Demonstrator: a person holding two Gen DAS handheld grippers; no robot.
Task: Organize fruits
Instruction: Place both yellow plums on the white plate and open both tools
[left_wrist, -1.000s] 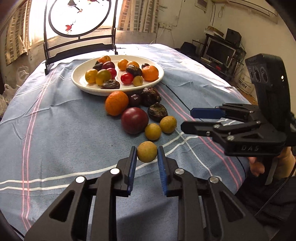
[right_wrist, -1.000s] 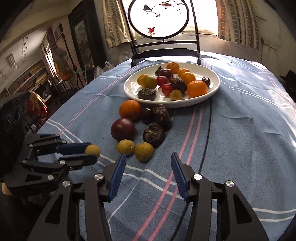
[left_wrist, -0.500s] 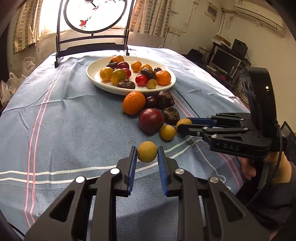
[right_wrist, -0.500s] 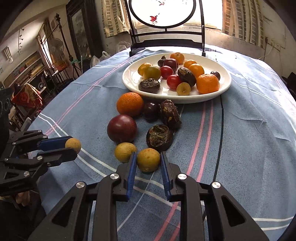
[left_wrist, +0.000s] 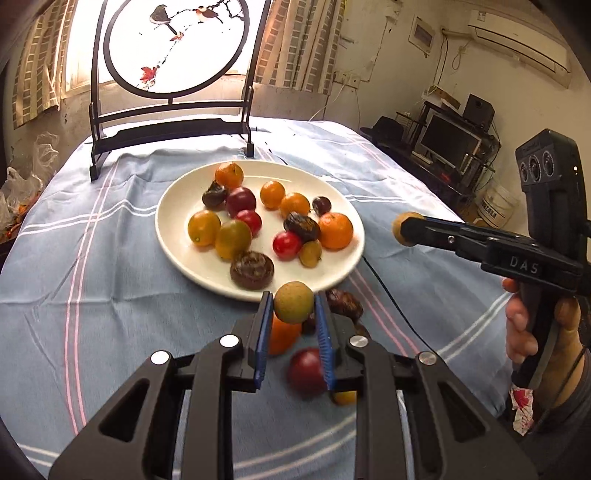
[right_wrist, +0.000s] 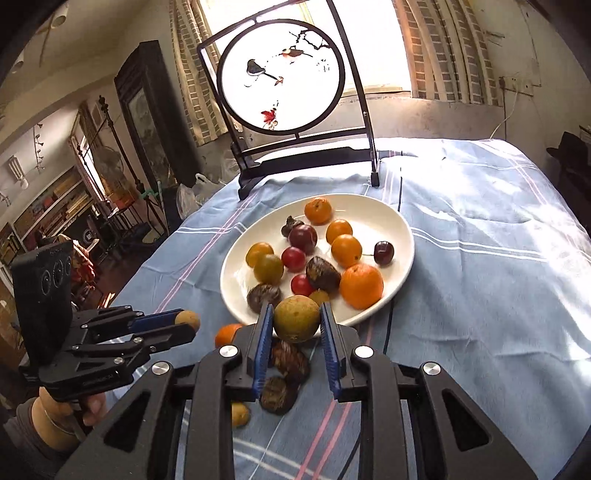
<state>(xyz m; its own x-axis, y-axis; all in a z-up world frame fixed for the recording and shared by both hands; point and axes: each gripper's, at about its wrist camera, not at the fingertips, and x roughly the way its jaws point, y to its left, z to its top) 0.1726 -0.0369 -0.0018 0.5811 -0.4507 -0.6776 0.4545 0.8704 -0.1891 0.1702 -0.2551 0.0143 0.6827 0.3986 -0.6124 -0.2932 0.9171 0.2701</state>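
A white plate (left_wrist: 173, 236) (right_wrist: 400, 236) on the blue cloth holds several oranges, red and dark fruits. My left gripper (left_wrist: 293, 308) is shut on a yellow-brown round fruit (left_wrist: 293, 302), held above the cloth just short of the plate's near rim. My right gripper (right_wrist: 296, 321) is shut on a similar yellow-brown fruit (right_wrist: 296, 319), also raised near the plate's near rim; it shows at the right in the left wrist view (left_wrist: 404, 229). Below lie an orange (left_wrist: 282, 334), a dark red plum (left_wrist: 306, 371), wrinkled dark fruits (right_wrist: 290, 360) and a small yellow fruit (right_wrist: 240, 413).
A black-framed round screen with a bird painting (left_wrist: 173, 48) stands at the table's far edge. A thin black cable (left_wrist: 391, 295) runs across the cloth right of the plate. Shelves and a monitor (left_wrist: 443, 136) stand beyond the table's right side.
Both grippers have risen off the cloth and moved toward the plate. The right gripper has shut on its yellow-brown fruit and lifted it; the left still holds its fruit.
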